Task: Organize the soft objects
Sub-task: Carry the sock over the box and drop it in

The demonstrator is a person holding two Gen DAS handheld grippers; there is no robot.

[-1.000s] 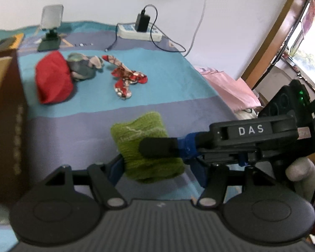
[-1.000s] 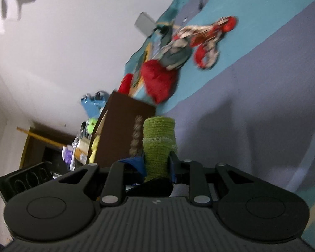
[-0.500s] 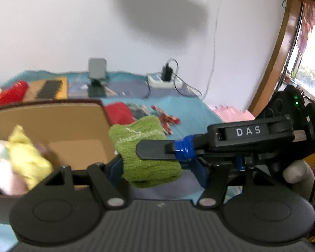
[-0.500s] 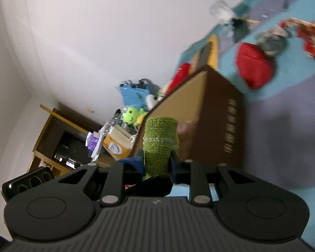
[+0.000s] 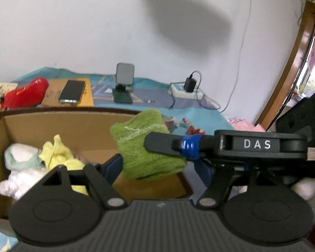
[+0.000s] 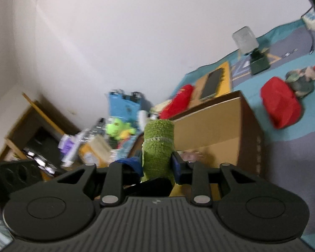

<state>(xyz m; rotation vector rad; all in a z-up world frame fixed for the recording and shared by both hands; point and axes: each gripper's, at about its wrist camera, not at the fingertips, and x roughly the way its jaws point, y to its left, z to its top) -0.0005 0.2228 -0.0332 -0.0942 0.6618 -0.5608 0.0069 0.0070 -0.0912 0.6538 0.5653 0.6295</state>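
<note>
Mid-task, roughly halfway by my guess. The right gripper [image 6: 156,164] has its fingers clamped on a folded green knit cloth [image 6: 157,145], carried in the air just above the open cardboard box [image 5: 77,126]. In the left wrist view the same cloth [image 5: 145,147] sits between the left gripper's [image 5: 157,166] blue fingers too, but whether they actually pinch it I cannot tell; the right gripper's finger crosses in front.

Done so far: a yellow cloth [image 5: 58,155] and pale white-mint soft things [image 5: 19,159] lie in the box.

Left: drop the green cloth in, then a red soft item [image 6: 280,103], a grey-green bundle [image 6: 300,82] and a red patterned piece [image 5: 191,126] on the bed [image 6: 294,157].
</note>
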